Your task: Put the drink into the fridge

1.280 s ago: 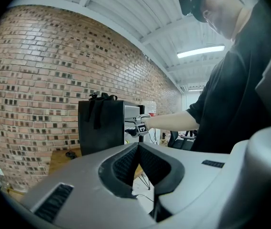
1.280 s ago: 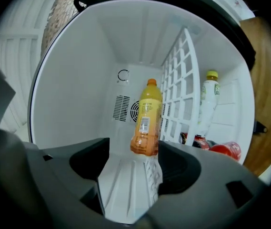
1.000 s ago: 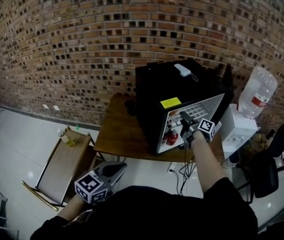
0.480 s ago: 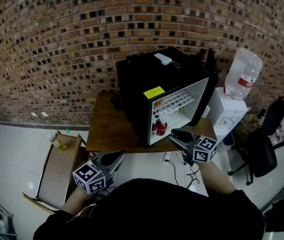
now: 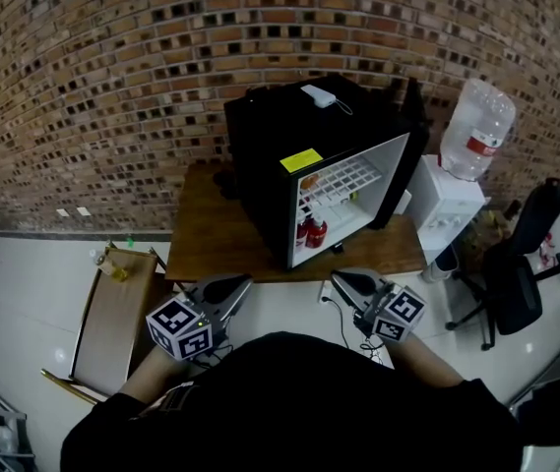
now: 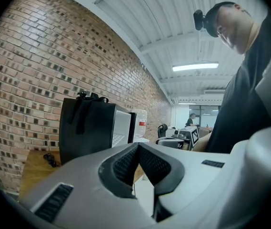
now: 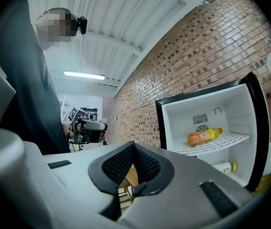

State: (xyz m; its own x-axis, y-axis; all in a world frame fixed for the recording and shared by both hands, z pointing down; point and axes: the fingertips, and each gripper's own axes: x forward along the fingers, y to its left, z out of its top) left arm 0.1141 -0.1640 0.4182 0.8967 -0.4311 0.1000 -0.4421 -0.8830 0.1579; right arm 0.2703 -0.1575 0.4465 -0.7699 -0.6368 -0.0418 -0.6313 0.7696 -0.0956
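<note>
Brick wall behind fridge; drink inside. Left gripper and right gripper jaws shut, empty, right's just closed; we push door by its outer edge.

The grey plastic left gripper with its marker cube is held low before the body, pointing about level, its jaws together with nothing between them. The matching right gripper is well apart from it and also level. Its jaws have just closed, empty. The right forearm runs back from it.

Brick wall running behind wooden table. White floor reflecting light. Black office chair standing right. Ceiling strip light glowing.
</note>
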